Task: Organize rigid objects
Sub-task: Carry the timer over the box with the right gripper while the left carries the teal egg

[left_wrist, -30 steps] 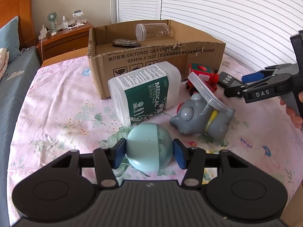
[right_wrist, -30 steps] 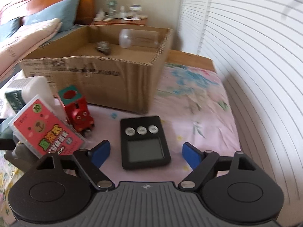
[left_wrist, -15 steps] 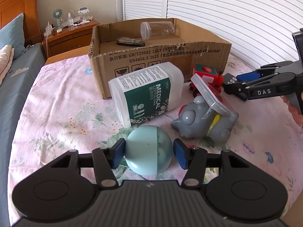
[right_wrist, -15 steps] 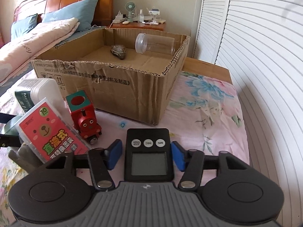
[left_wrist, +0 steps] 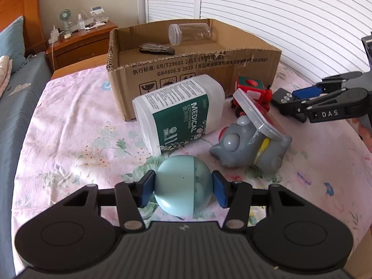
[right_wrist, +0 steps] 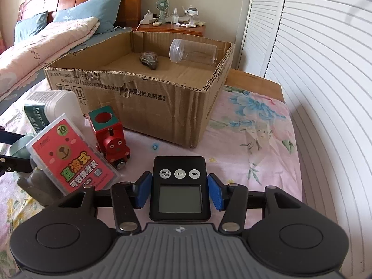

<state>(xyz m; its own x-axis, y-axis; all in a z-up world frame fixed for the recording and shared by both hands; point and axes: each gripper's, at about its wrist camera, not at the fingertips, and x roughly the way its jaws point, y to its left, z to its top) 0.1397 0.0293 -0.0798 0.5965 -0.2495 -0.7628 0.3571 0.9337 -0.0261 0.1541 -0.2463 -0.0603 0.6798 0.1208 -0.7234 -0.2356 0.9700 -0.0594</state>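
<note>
Cardboard box [right_wrist: 144, 107]: on floral-clothed desk, stiff, light; print "GB/T29601 2013", "GB4806.9 2023".
White bottle [left_wrist: 179, 111]: on side before box, rigid, smooth, probably light; label "MEDICAL"; take across flat flanks.
Blue egg capsule [left_wrist: 183, 186]: hard, round, slip-prone; left gripper [left_wrist: 183, 188] jaws closed on widest girth.
Black timer [right_wrist: 180, 188]: flat, rigid; buttons "MIN", "SEC", "START/STOP"; right gripper [right_wrist: 180, 193] jaws pinching side edges.
</note>
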